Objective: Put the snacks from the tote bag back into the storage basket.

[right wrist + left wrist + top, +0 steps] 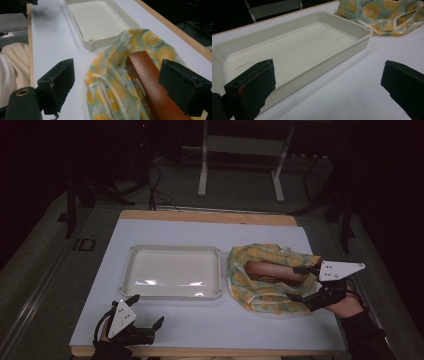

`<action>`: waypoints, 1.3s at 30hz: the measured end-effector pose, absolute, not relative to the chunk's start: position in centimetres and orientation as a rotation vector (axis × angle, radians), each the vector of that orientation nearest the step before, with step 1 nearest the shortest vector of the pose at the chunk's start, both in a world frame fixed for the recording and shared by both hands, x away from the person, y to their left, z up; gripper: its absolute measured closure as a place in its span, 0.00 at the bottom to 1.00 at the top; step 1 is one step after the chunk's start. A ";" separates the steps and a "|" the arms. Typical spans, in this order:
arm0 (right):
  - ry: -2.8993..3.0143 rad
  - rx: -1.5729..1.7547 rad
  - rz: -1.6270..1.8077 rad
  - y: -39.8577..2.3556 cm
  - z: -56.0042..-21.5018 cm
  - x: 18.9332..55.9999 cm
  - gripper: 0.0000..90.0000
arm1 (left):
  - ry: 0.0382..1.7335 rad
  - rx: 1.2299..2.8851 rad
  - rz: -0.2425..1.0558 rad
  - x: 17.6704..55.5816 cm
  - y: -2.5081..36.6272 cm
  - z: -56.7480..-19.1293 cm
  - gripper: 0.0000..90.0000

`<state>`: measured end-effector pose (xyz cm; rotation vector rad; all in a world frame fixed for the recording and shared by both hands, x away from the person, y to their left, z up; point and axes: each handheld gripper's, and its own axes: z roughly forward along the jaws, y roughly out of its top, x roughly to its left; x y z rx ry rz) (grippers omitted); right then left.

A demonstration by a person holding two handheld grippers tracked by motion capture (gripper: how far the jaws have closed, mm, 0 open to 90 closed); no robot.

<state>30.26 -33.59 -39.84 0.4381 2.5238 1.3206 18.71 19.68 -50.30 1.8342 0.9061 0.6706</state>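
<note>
Your right claw (299, 283) stands spread wide over the open mouth of the yellow-and-green fabric bag (265, 279). The long brown box (274, 271) lies between its jaws, close against the inner face of one pad, but the pads do not press it from both sides, so you pinch nothing yet. Judging from how things lie, you are at the start of pulling the box out: it sits half in the bag, one squared end poking from the cloth, and the white tray (131, 265) beyond your claw tips holds nothing. Left to do, as it looks: close on the box, lift it clear of the bag, and probably set it in that tray.

The box is rigid and straight-edged, with a smooth, slightly glossy reddish-brown skin and small gold print on one face; it should sit firmly between flat pads. The bag around it is soft, thin cloth, crumpled in loose folds with pale piped hems and a citrus-slice print, and it may drag along with the box.

Your left claw (146, 312) rests spread and holding nothing, near the table's front edge, with the tray's near wall just ahead of its jaws. The tray is shallow, hard matte plastic with rounded corners and a raised rim.
</note>
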 end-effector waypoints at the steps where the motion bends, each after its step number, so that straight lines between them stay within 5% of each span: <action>1: 2.522 0.437 1.320 -33.6 -39.6 30.5 0.15 | 0.904 1.834 0.671 18.7 19.7 -50.3 0.00; 22: 2.548 0.477 1.183 -34.3 -39.3 34.9 0.25 | 0.889 1.839 0.664 19.0 19.5 -50.4 0.00; 39: 2.674 0.551 0.997 -34.0 -42.4 38.6 0.34 | 0.887 1.845 0.654 19.1 19.6 -50.5 0.00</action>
